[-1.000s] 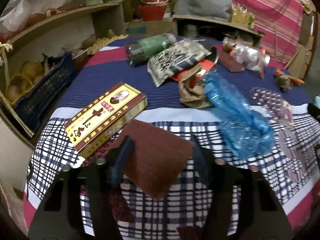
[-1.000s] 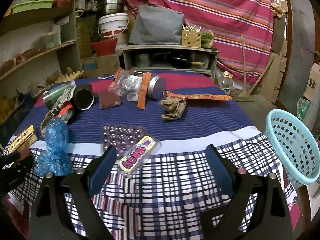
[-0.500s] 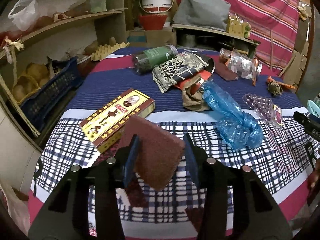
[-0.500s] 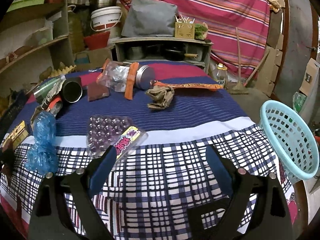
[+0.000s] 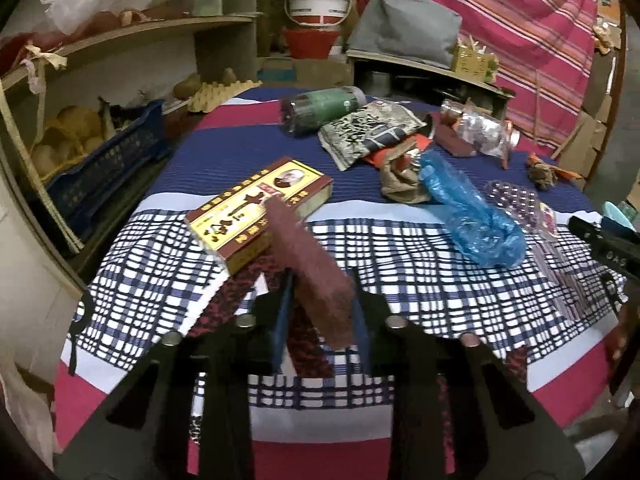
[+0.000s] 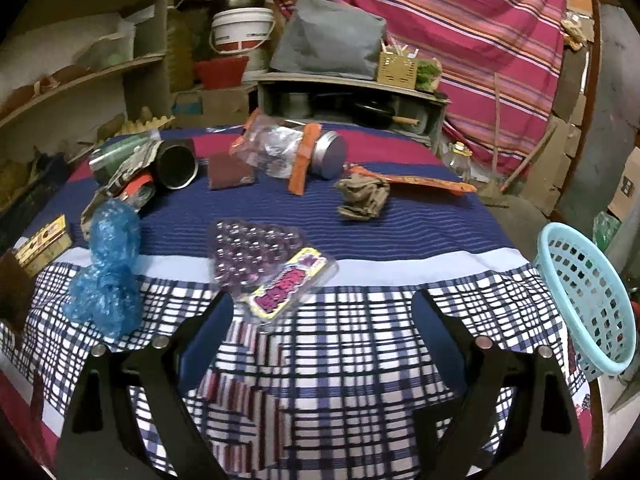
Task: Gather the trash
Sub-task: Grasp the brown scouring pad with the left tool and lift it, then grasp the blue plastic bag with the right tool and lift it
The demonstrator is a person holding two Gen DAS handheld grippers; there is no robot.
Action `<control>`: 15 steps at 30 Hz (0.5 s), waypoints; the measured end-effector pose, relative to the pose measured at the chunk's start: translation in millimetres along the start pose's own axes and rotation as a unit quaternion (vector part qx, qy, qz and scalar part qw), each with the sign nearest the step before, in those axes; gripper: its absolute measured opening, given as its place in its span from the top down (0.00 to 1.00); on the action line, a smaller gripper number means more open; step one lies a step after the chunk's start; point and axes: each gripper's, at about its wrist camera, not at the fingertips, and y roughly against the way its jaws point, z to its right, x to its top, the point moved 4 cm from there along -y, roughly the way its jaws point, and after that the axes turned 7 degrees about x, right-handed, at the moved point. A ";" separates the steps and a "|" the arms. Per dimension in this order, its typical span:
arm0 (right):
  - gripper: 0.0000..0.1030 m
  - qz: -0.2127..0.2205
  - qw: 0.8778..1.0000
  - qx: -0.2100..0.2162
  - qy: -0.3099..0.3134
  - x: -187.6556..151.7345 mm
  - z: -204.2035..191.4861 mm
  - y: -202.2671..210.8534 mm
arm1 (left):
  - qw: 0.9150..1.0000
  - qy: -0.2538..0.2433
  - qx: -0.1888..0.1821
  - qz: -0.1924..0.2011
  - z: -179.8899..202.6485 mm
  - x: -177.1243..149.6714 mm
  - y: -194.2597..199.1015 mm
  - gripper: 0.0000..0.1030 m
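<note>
My left gripper (image 5: 320, 304) is shut on a maroon scouring pad (image 5: 308, 264) and holds it lifted above the checked tablecloth (image 5: 400, 276), in front of a yellow and brown box (image 5: 260, 216). My right gripper (image 6: 322, 332) is open and empty above the near part of the table, just short of a clear blister pack with a pink label (image 6: 272, 272). A light blue basket (image 6: 588, 304) stands off the table's right edge. A blue plastic bag (image 6: 106, 276) lies left of the blister pack and also shows in the left wrist view (image 5: 472, 220).
More litter lies farther back: a green bottle (image 5: 320, 108), a printed pouch (image 5: 368, 132), a second maroon pad (image 6: 228, 170), a clear jar with a metal lid (image 6: 296, 152), a crumpled brown wad (image 6: 362, 196), an orange wrapper (image 6: 424, 180). Shelves (image 5: 120, 40) stand left.
My left gripper has closed on the maroon pad and lifted it off the cloth, turning it edge-on. My right gripper has stayed open and shifted slightly toward the blister pack.
</note>
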 end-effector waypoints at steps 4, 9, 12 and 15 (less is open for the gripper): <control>0.14 0.008 1.000 0.019 0.005 3.6 -13.9 4.5 | 1.000 -0.010 -0.008 0.013 1.4 6.8 7.1 0.89; 0.14 0.016 0.998 0.045 0.028 10.6 -39.9 10.1 | 0.998 -0.038 -0.014 0.046 7.8 24.5 22.3 0.89; 0.14 0.016 0.997 0.060 0.041 15.2 -57.7 10.5 | 0.997 -0.046 -0.018 0.060 7.4 38.8 24.3 0.89; 0.14 0.010 0.996 0.075 0.050 16.4 -72.9 7.5 | 0.997 -0.042 -0.021 0.066 1.6 52.8 20.6 0.89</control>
